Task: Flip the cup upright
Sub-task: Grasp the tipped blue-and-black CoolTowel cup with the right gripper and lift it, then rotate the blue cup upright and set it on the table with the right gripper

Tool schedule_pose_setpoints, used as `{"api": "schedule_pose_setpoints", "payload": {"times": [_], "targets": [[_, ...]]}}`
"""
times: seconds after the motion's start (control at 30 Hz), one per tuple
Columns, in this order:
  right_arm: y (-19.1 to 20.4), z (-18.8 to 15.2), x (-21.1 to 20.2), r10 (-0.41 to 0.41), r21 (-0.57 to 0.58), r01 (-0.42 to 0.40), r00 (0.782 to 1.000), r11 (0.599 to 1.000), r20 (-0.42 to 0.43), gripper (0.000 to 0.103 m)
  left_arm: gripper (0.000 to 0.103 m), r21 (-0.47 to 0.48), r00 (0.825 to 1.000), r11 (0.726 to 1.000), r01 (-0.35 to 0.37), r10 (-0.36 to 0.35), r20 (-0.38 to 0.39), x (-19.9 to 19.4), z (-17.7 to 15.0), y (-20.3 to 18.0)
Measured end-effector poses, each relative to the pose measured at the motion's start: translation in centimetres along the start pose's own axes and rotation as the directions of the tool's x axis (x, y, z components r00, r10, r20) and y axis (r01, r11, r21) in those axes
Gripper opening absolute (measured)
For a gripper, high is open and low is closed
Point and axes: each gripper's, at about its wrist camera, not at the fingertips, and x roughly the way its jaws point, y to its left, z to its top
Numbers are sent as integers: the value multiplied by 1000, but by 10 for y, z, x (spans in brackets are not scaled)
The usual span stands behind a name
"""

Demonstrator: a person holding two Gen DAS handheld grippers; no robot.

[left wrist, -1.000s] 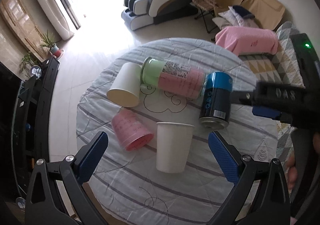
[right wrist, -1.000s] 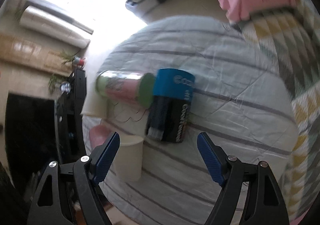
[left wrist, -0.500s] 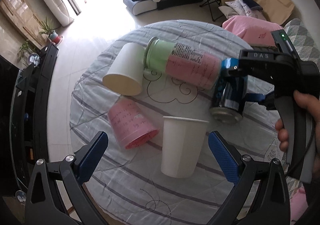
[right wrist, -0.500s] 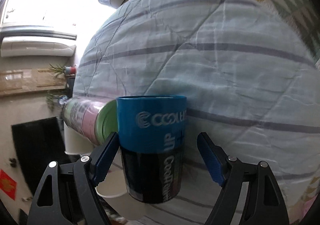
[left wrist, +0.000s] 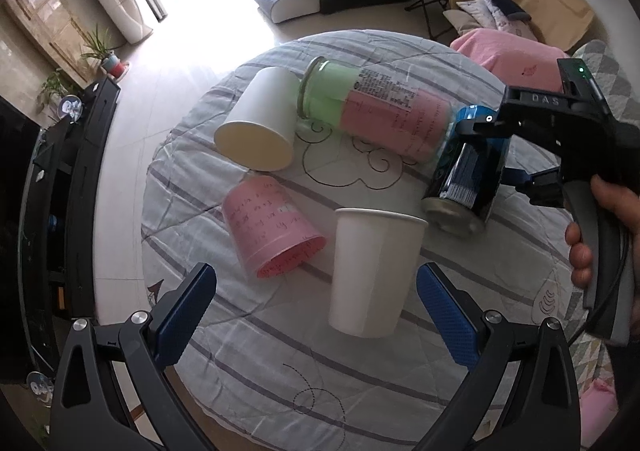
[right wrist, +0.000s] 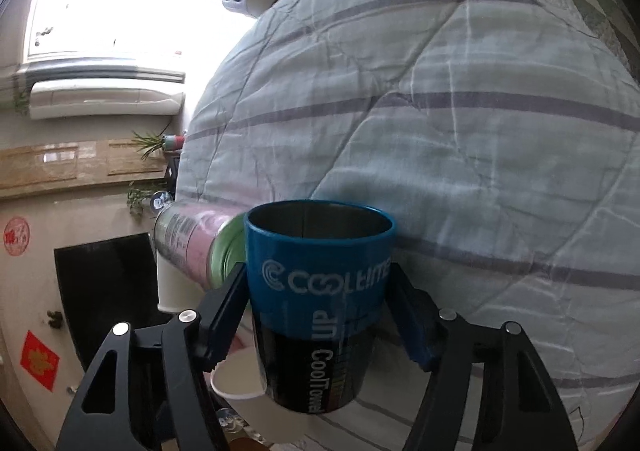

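Observation:
A blue and black metal cup (right wrist: pixel 320 303) lies on its side on the round table. My right gripper (right wrist: pixel 320 311) is shut on it, fingers on both sides. In the left wrist view the same cup (left wrist: pixel 468 171) sits at the right, held by the right gripper (left wrist: pixel 480 155). My left gripper (left wrist: pixel 316 303) is open and empty, above the table's near side. A white paper cup (left wrist: pixel 372 271) stands upright between its fingers, further on.
A pink cup (left wrist: pixel 272 227) and a white paper cup (left wrist: pixel 260 123) lie on their sides at the left. A green and pink glass jar (left wrist: pixel 376 111) lies beside the blue cup. The table (left wrist: pixel 280 351) has a striped cloth.
My right gripper has moved in on the blue cup and shut on it. The cup now fills the right wrist view. My left gripper has drawn a little closer to the table.

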Motion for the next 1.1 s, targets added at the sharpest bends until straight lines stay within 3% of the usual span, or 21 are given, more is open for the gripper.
{"api": "schedule_pose_setpoints", "payload": {"times": [0.2,0.3,0.43,0.6,0.67,0.8,0.9,1.1], "targets": [[5,-18,-23,13,-105,-5,997,994,71,68,102,33,999,999,30,-31,21,-9,-3,-11],[25,-38,-43,-60,-270,105,984,957,168,68,102,51,999,998,39,-40,27,-12,-8,-15],[51,-79,-51,-186,-487,333,927,807,326,68,102,65,999,997,41,-43,24,-15,-18,-18],[56,-119,-52,-213,-586,451,877,673,430,68,102,69,999,997,44,-45,21,-19,-33,-15],[53,-133,-52,-222,-606,471,870,642,441,68,102,68,999,997,41,-43,23,-21,-38,-13],[49,-142,-59,-228,-596,482,862,642,453,69,102,63,999,997,43,-45,24,-25,-45,-8],[51,-145,-67,-230,-576,490,855,655,465,80,102,51,998,998,48,-50,31,-29,-50,-2],[62,-162,-89,-222,-544,490,847,681,484,80,102,39,997,998,57,-58,41,-35,-57,6]]}}
